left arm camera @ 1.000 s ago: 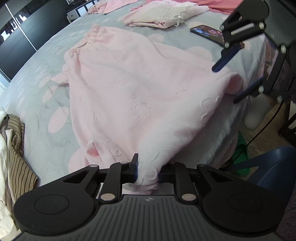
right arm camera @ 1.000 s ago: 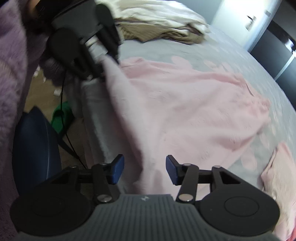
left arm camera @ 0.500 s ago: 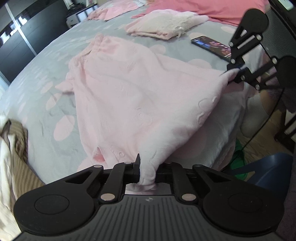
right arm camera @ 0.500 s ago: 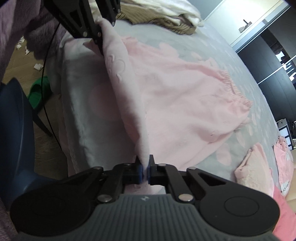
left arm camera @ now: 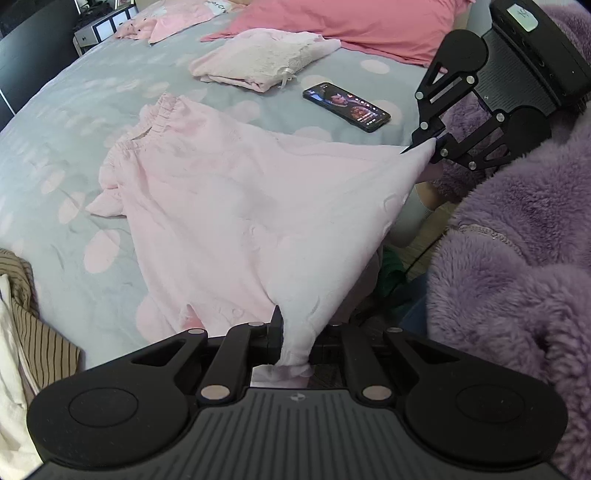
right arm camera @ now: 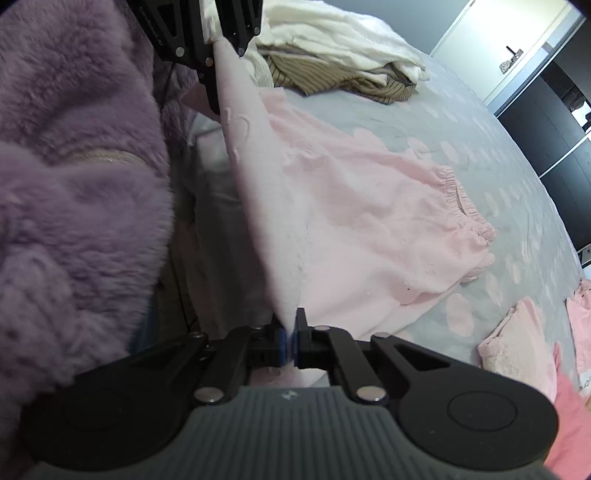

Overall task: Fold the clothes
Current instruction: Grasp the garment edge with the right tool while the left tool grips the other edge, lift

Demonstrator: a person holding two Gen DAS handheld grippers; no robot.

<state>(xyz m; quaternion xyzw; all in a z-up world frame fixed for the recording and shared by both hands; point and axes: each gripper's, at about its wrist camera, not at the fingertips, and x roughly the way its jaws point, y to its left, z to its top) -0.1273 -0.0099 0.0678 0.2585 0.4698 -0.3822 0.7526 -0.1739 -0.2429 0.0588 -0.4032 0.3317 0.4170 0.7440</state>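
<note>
Pink garment (left arm camera: pixel 236 206): no legible writing.

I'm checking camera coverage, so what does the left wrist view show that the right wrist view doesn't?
Only the left wrist view shows the phone lying on the bed beyond the garment, and the pink pillow. Only the right wrist view shows the pile of white clothes and the bright doorway. Both show the pink garment spread on the grey bedspread, with the left gripper and the right gripper each shut on a corner of its near edge.
</note>
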